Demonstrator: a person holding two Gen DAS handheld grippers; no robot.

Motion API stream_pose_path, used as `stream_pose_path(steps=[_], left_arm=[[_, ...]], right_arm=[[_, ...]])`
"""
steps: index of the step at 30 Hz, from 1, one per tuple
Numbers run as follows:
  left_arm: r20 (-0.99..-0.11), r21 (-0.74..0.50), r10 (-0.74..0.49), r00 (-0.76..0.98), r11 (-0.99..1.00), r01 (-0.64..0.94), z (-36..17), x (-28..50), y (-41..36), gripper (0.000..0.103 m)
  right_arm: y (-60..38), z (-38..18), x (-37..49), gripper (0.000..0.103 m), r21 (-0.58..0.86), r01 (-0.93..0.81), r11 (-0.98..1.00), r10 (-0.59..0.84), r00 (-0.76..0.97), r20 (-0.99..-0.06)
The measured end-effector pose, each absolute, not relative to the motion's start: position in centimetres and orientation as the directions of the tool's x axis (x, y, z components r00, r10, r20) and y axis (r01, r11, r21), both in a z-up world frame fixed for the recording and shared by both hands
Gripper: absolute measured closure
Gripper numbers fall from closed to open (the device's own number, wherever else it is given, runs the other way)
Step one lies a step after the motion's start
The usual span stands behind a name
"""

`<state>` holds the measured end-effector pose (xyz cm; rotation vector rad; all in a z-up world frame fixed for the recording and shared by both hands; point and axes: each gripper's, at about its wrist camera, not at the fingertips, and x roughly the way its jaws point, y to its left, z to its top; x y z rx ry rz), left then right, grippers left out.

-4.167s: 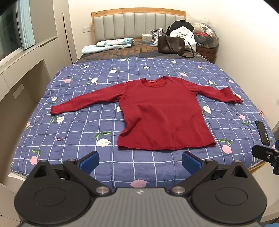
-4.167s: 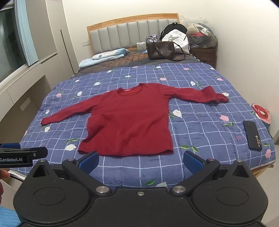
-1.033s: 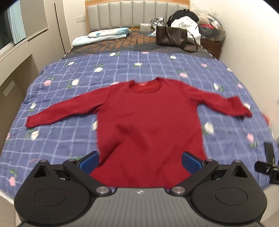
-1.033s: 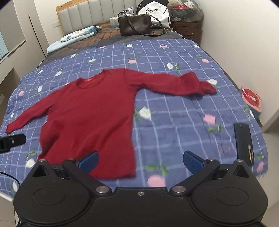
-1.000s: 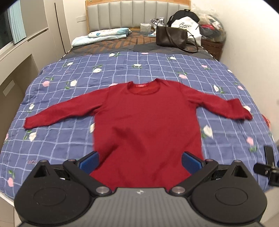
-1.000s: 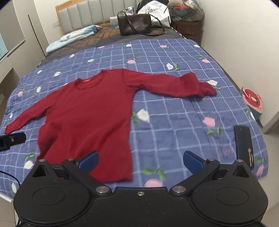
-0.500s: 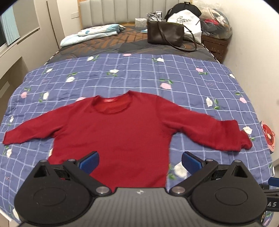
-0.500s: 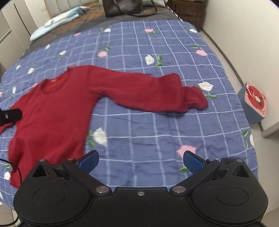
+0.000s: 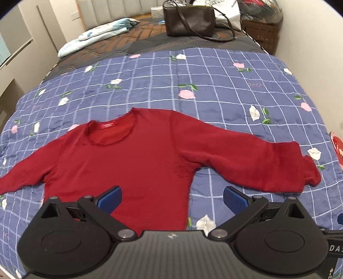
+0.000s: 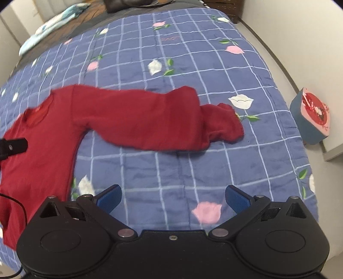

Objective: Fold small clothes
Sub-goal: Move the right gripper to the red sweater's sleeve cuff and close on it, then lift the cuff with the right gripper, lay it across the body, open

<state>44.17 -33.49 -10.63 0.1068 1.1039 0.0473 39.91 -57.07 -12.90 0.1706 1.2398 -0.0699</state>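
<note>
A dark red long-sleeved sweater (image 9: 133, 158) lies flat on the bed, neck toward the headboard, both sleeves spread out. My left gripper (image 9: 171, 196) hovers open above the sweater's body, below its right armpit. In the right wrist view the right sleeve (image 10: 150, 124) stretches across the quilt, its cuff (image 10: 227, 122) bunched. My right gripper (image 10: 172, 196) is open over bare quilt, short of that sleeve. Part of the left gripper's body (image 10: 12, 147) shows at the left edge there.
The blue checked floral quilt (image 9: 214, 85) covers the bed. A brown handbag (image 9: 189, 20) and a folded light blue blanket (image 9: 96, 39) lie near the headboard, bags at the far right. A small box (image 10: 310, 120) with a red-and-pink top sits off the bed's right edge.
Both grippers have moved forward and lower over the bed. The left now looks down on the sweater's chest; the right has swung toward the right sleeve. The sweater has not moved.
</note>
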Motion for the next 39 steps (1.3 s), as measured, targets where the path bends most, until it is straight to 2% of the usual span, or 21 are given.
stream_pose_path(steps=[4,11,13,16,19,23,25,28,29,33,39], left_arm=[[-0.889,0.129,0.099,0.446,0.991,0.038,-13.4,46.8,-35.6,0.000],[-0.886,0.125,0.084,0.457,0.990,0.060,-18.5,51.9,-38.9,0.000],[-0.885,0.136,0.091,0.457,0.989,0.066,-19.8,52.9,-39.6,0.000],[-0.886,0.159,0.109,0.450,0.985,0.073,-21.3,54.1,-40.4,0.000],[-0.884,0.177,0.124,0.450,0.981,0.078,-22.0,54.8,-40.8,0.000],[-0.890,0.176,0.124,0.440,0.981,0.080,-22.8,55.4,-40.9,0.000],[-0.893,0.179,0.128,0.431,0.981,0.081,-23.1,55.6,-40.9,0.000],[-0.898,0.187,0.137,0.418,0.979,0.082,-23.6,55.8,-41.0,0.000],[-0.901,0.188,0.137,0.412,0.979,0.085,-23.8,55.8,-41.0,0.000],[-0.911,0.188,0.137,0.390,0.978,0.095,-24.0,55.9,-41.2,0.000],[-0.911,0.155,0.102,0.400,0.983,0.100,-22.1,55.4,-40.8,0.000]], right_arm=[[-61.4,-14.9,40.8,0.000,0.170,0.272,0.947,0.026,0.463,-0.886],[-68.8,-19.6,42.3,0.002,0.288,0.427,0.857,-0.019,0.585,-0.811],[-70.0,-21.0,42.7,0.011,0.319,0.444,0.837,-0.011,0.597,-0.802],[-70.9,-22.6,43.6,0.018,0.316,0.453,0.833,-0.008,0.582,-0.813],[-70.5,-23.4,44.3,0.031,0.292,0.442,0.848,-0.020,0.578,-0.816],[-69.4,-23.6,44.7,0.036,0.249,0.442,0.862,-0.056,0.569,-0.820],[-69.0,-23.6,44.9,0.049,0.236,0.442,0.865,-0.069,0.572,-0.818],[-68.2,-23.7,45.0,0.082,0.218,0.426,0.878,-0.072,0.568,-0.820],[-68.1,-23.6,45.0,0.089,0.223,0.423,0.878,-0.067,0.570,-0.819],[-68.8,-22.5,44.3,0.095,0.241,0.460,0.855,-0.081,0.576,-0.814],[-71.6,-18.7,42.5,0.095,0.259,0.532,0.806,-0.129,0.585,-0.800]])
